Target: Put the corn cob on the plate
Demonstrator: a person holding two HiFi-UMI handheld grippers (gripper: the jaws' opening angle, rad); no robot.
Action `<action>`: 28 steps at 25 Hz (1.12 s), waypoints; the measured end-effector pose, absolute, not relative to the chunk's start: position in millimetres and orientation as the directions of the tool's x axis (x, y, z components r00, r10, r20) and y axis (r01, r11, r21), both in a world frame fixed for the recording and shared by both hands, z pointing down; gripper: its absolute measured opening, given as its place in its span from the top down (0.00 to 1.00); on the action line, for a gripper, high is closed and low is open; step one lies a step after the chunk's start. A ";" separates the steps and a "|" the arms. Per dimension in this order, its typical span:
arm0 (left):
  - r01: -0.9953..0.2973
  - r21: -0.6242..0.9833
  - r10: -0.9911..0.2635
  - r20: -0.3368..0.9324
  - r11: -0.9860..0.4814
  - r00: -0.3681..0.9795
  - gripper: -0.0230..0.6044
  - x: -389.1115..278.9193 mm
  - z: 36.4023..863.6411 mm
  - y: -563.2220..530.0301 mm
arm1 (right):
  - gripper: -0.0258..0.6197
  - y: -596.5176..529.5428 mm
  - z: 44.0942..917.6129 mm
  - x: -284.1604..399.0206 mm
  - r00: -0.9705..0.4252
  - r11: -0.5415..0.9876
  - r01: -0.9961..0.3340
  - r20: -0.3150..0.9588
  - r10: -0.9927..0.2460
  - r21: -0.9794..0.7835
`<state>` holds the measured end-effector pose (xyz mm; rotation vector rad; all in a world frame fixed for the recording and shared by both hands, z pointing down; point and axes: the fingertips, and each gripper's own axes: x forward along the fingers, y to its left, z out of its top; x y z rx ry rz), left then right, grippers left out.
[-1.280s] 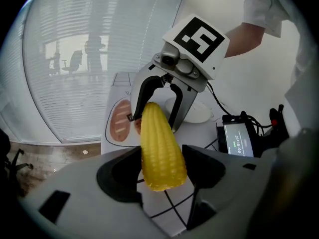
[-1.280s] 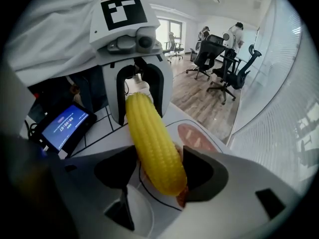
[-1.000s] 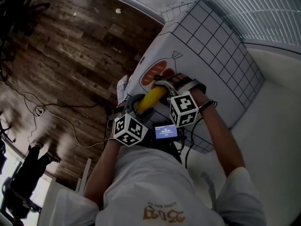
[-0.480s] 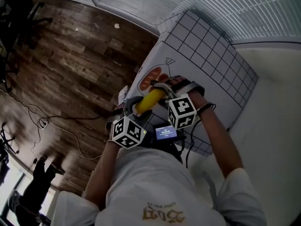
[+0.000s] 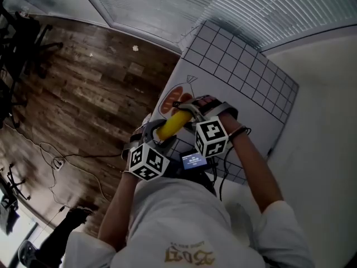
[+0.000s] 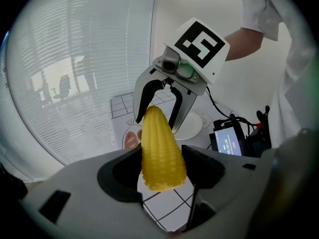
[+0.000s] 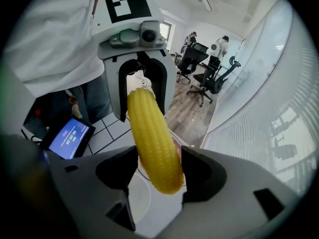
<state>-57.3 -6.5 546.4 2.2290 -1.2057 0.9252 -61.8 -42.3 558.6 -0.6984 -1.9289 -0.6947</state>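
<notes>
Two grippers share one corn cob (image 6: pixel 160 151), lifted clear of a gridded mat (image 5: pixel 245 77) on the table. The left gripper (image 5: pixel 158 132) is clamped on the cob's thick, blunt end. The right gripper (image 5: pixel 187 108) is clamped on the narrowing tip, so the cob spans the gap between them like a bridge. Neither end rests on anything. The plate (image 6: pixel 197 127), white and bare, sits on the mat just beyond the right gripper, with orange shapes printed on the mat beside it.

The cob is one even, glossy yellow from end to end, husk off. Its kernels run in neat lengthwise rows, and it tapers from a flat base to a rounded point. That uniform shine suggests a moulded replica rather than food. If so, it is probably light and rigid, and unlikely to bruise or break if set down firmly. The ridged rows should give the pads some bite. The round, tapering body could still slide toward its thin end or roll once released. The thicker half, gripped across its width, looks like the surest hold.
</notes>
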 end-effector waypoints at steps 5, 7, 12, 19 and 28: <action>-0.804 0.042 -0.528 0.734 -0.593 0.427 0.56 -47.3 542.4 -11.3 | 0.53 -46.9 552.9 -49.0 -0.434 0.735 0.647 0.891 0.136 0.203; -0.778 0.040 -0.511 0.733 -0.627 0.450 0.56 -39.9 540.7 -16.1 | 0.53 -51.3 549.7 -39.6 -0.441 0.759 0.617 0.890 0.115 0.208; -0.686 0.019 -0.458 0.730 -0.728 0.507 0.56 -21.2 534.0 -32.3 | 0.53 -66.8 544.1 -14.8 -0.461 0.830 0.511 0.886 0.046 0.223; -0.529 -0.005 -0.362 0.734 -0.849 0.574 0.56 8.9 529.9 -52.2 | 0.53 -84.8 540.2 22.6 -0.475 0.916 0.318 0.877 -0.069 0.245; -0.295 0.006 -0.189 0.756 -0.955 0.627 0.56 48.5 534.0 -64.1 | 0.53 -91.3 541.9 70.2 -0.465 0.968 0.068 0.866 -0.183 0.242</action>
